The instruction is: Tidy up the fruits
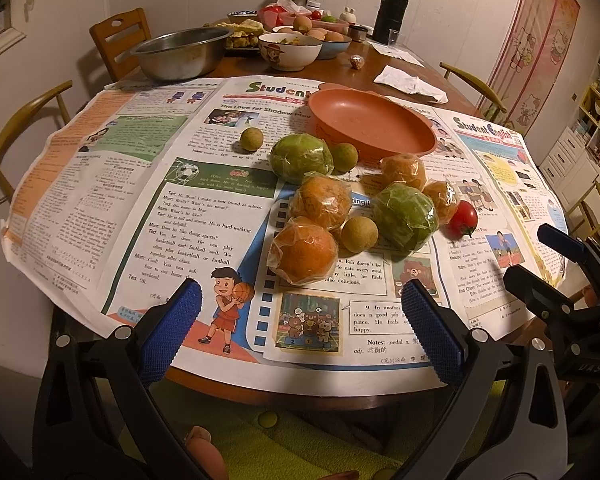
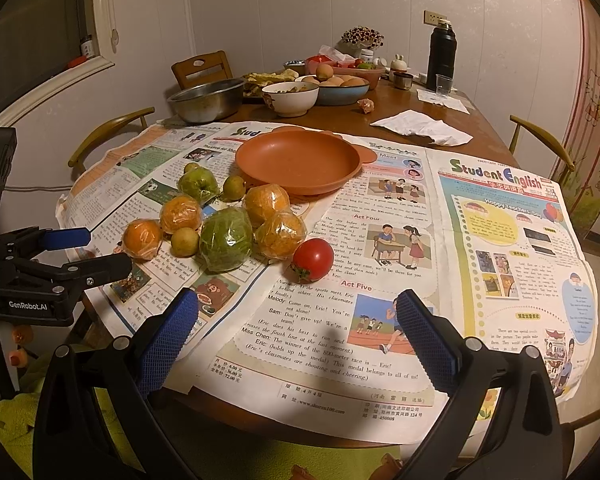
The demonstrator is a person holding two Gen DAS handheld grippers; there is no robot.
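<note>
A big round wooden table (image 2: 484,128) fills both views. Newspapers (image 1: 204,216) cover the near half of it.

On the newspapers sits an orange plate (image 2: 300,160) with nothing in it. It is at the far side of the fruit.

The fruit lies in a bunch on the paper, just in front of the plate. There are two green fruits in clear wrap (image 1: 405,210), one near the plate and one closer to the claws. Four oranges in clear wrap (image 1: 304,250) sit around them, some touching each other. Small round yellow-green fruits (image 1: 359,234) are mixed in, and one (image 1: 251,139) sits a little apart on the left. One red tomato (image 2: 312,260) lies at the right end of the bunch, next to a wrapped orange.

At the back of the table stand a metal bowl (image 1: 180,54), a white bowl (image 2: 290,98), a dish of eggs (image 2: 340,86) and a tall black bottle (image 2: 442,54). A crumpled white napkin (image 2: 424,128) lies behind the plate.

The left claw (image 1: 300,328) is wide open and holds nothing. It hangs over the near edge of the table, in front of the fruit. The right claw (image 2: 296,332) is wide open too and holds nothing. It is near the tomato.
</note>
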